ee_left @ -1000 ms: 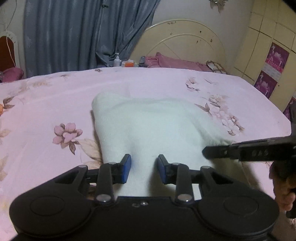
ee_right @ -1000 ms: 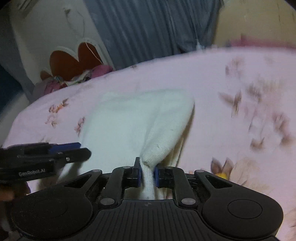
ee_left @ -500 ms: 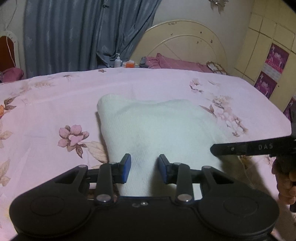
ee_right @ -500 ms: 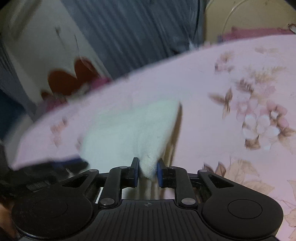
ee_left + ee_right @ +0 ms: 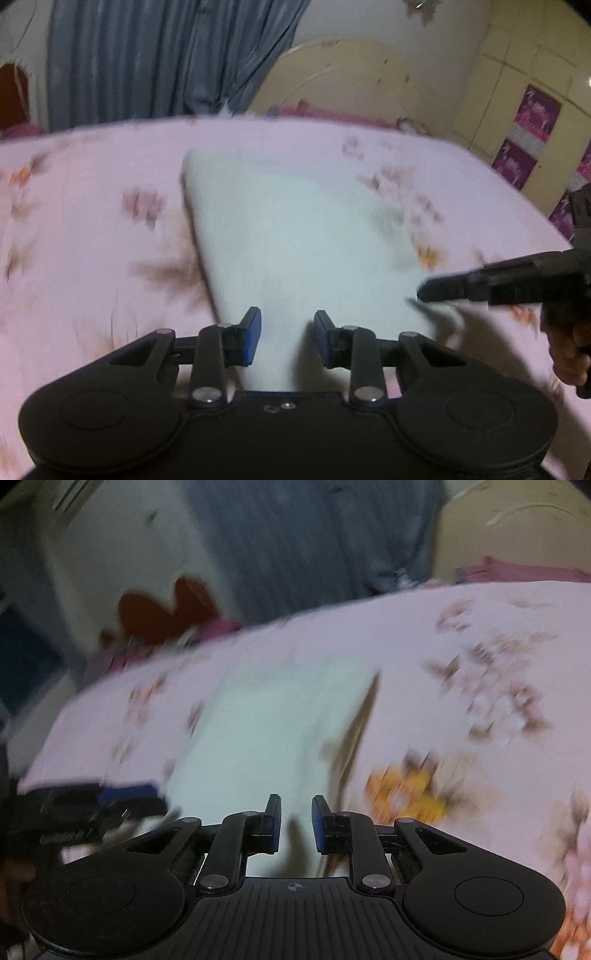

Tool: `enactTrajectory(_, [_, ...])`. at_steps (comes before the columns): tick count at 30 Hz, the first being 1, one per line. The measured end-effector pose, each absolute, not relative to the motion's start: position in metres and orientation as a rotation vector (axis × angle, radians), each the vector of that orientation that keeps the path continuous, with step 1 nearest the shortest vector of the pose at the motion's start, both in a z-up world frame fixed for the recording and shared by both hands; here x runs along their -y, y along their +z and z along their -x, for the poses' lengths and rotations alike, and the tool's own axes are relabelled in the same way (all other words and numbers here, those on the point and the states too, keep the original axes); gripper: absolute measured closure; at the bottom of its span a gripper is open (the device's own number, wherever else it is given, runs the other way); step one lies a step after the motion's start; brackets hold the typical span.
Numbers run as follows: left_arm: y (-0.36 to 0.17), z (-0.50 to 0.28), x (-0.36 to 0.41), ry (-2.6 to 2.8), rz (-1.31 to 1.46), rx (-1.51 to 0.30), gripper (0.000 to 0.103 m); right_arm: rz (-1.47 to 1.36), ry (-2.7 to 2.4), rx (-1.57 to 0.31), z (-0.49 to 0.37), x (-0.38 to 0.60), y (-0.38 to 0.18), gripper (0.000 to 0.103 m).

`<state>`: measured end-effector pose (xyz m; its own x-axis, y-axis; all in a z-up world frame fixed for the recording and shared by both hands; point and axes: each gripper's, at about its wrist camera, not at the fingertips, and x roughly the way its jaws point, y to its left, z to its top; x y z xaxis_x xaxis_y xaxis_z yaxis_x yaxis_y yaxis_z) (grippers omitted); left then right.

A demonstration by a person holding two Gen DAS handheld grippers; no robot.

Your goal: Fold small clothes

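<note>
White knit, the garment (image 5: 295, 236) lies flat on the pink floral sheet (image 5: 92, 258), both views smeared by blur. Over its near edge the left gripper (image 5: 287, 341) has its jaws parted with cloth between them; whether the pads press it I cannot tell. At the garment's right corner the right gripper (image 5: 296, 823) stands slightly parted, gripping nothing. Beyond the garment rises a cream headboard (image 5: 351, 81), grey curtain (image 5: 166, 59) beside it.

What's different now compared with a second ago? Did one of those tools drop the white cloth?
Yes. The right tool, which pinched a raised corner of the white cloth a second ago, has been opening its jaws; now they stand apart with the corner no longer pinched. Both views are blurred from movement. The left tool remains open over the cloth's near edge, and the cloth still lies on the flowered bed sheet.
</note>
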<state>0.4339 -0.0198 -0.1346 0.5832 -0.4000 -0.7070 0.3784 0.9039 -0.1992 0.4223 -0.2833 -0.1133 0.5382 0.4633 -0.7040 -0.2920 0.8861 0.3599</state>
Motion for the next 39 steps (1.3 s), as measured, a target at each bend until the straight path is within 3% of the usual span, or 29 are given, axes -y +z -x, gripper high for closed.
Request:
enactTrajectory(5, [-0.132, -0.425, 0.019, -0.426, -0.055, -0.826, 0.072, -0.117, 0.445, -0.9, -0.402, 0.278, -0.122, 0.086])
enactTrajectory(7, [-0.119, -0.436, 0.015, -0.425, -0.038, -0.763, 0.065, -0.145, 0.431, -0.799, -0.407, 0.288, -0.105, 0.086])
enactTrajectory(12, [-0.092, -0.514, 0.031, -0.444, -0.026, -0.63, 0.065, -0.161, 0.353, -0.679, -0.471, 0.296, -0.082, 0.086])
enactTrajectory(17, [-0.101, -0.593, 0.06, -0.444, -0.008, -0.669, 0.065, -0.12, 0.329, -0.693, -0.553, 0.275, -0.091, 0.086])
enactTrajectory(21, [-0.131, -0.619, 0.075, -0.35, -0.149, -0.755, 0.063, -0.019, 0.373, -0.757, -0.583, 0.247, -0.114, 0.086])
enactTrajectory(24, [-0.139, -0.618, 0.062, -0.351, -0.105, -0.755, 0.063, -0.001, 0.332, -0.786, -0.592, 0.249, -0.137, 0.086])
enactTrajectory(29, [-0.13, -0.598, 0.062, -0.335, -0.152, -0.718, 0.064, -0.037, 0.339, -0.709, -0.569, 0.258, -0.12, 0.086])
enactTrajectory(32, [-0.133, -0.602, 0.071, -0.322, -0.189, -0.716, 0.063, 0.017, 0.332, -0.774, -0.567, 0.255, -0.139, 0.086])
enactTrajectory(39, [-0.126, -0.595, 0.07, -0.301, -0.203, -0.719, 0.064, -0.007, 0.347, -0.741, -0.562, 0.26, -0.12, 0.086])
